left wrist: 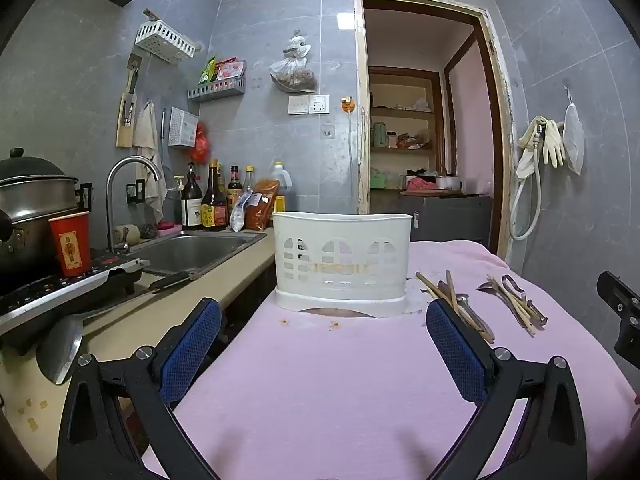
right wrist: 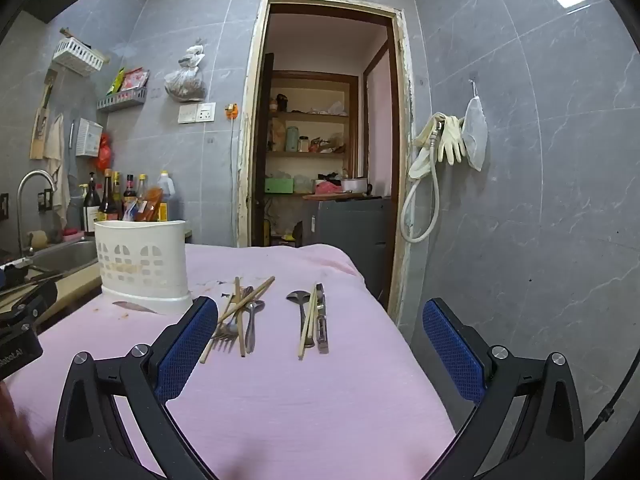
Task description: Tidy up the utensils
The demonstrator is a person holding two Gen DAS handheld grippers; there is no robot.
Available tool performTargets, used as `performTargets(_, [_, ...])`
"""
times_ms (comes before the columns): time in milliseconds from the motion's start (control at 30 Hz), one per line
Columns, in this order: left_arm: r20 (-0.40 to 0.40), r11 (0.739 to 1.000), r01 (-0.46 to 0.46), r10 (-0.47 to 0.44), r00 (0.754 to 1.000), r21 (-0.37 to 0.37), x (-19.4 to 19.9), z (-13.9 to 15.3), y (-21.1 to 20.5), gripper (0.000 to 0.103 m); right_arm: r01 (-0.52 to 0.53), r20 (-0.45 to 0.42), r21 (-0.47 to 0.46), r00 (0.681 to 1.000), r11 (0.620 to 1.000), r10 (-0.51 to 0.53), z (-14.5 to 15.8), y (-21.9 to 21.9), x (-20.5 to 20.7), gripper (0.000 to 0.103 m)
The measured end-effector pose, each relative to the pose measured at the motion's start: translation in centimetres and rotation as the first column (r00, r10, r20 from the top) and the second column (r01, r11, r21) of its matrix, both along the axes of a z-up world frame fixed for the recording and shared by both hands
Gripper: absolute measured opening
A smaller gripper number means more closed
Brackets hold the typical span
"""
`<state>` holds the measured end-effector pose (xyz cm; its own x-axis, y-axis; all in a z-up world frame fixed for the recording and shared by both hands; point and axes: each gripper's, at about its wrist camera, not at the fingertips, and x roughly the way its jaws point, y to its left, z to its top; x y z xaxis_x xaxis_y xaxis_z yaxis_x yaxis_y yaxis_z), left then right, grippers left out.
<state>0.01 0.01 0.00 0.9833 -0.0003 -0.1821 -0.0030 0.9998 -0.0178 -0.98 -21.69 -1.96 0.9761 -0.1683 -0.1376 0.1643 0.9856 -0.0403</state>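
A white slotted utensil holder (left wrist: 342, 264) (right wrist: 143, 265) stands upright at the far left of a table covered with a pink cloth (left wrist: 340, 380) (right wrist: 280, 392). To its right lie two loose piles: chopsticks, a fork and a spoon (right wrist: 240, 316) (left wrist: 456, 300), then a spoon, chopsticks and a metal peeler (right wrist: 314, 320) (left wrist: 516, 304). My left gripper (left wrist: 324, 312) hovers open in front of the holder with nothing between its blue pads. My right gripper (right wrist: 320, 312) is open too, short of the piles, holding nothing.
Left of the table runs a counter with a steel sink (left wrist: 192, 252), a tap (left wrist: 128, 196), sauce bottles (left wrist: 212, 200), a red cup (left wrist: 72, 244) and a pot on a cooktop (left wrist: 32, 200). A doorway (right wrist: 324, 128) opens behind the table. Gloves (right wrist: 448, 140) hang on the right wall.
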Motion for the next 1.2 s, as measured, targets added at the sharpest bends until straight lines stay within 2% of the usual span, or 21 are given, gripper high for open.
performTargets(600, [0.001, 1.000, -0.008, 0.008, 1.000, -0.001, 0.1, -1.0, -0.1, 0.101, 0.001, -0.003, -0.002, 1.000, 1.000, -0.001, 0.0, 0.1, 0.0, 0.103])
performTargets(1200, [-0.017, 1.000, 0.001, -0.001, 1.000, -0.007, 0.1, -0.6, 0.6, 0.101, -0.003, -0.009, -0.001, 1.000, 1.000, 0.003, -0.4, 0.7, 0.1, 0.103])
